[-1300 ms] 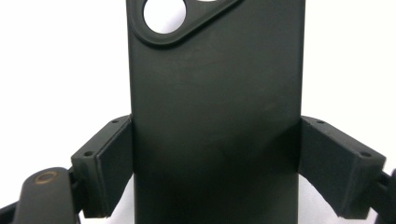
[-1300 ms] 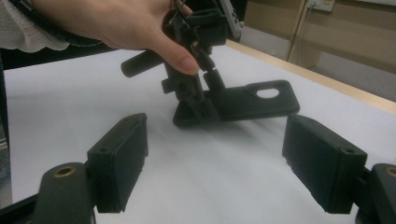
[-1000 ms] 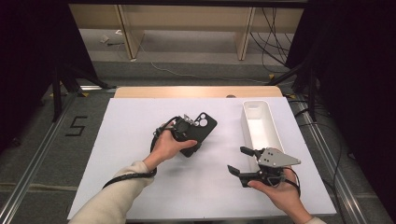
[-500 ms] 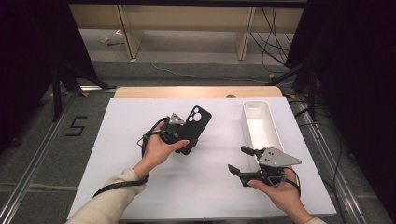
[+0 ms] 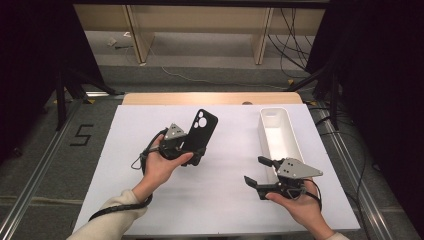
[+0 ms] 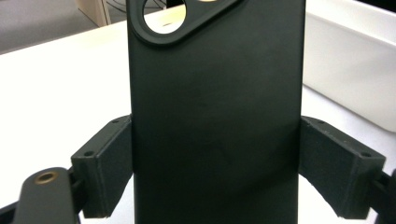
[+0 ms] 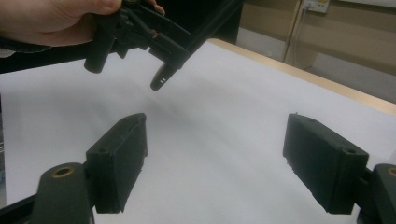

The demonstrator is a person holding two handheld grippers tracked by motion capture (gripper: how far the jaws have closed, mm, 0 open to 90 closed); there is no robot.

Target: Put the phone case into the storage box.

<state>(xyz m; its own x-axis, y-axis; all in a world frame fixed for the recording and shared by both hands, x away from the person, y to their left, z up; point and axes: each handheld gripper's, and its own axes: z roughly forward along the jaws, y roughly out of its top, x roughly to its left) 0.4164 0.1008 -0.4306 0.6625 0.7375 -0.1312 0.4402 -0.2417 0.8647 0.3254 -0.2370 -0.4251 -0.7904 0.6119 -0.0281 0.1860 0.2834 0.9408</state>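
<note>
Left gripper [image 5: 192,150]: clenched on the black phone case [image 5: 200,131] by its long edges, held tilted above the white table [image 5: 225,200], left of centre. Risk: the case's smooth sides can slide between your pads if you swing it quickly. White bin [image 5: 280,137]: near the right edge; its rim can catch the case's lower corner. Right gripper [image 5: 260,172]: released, empty, jaws wide, just beside the bin; it can nudge the wall.

A white-topped table [image 5: 220,200] carries a long white tray [image 5: 295,145] lying near its right edge.
</note>
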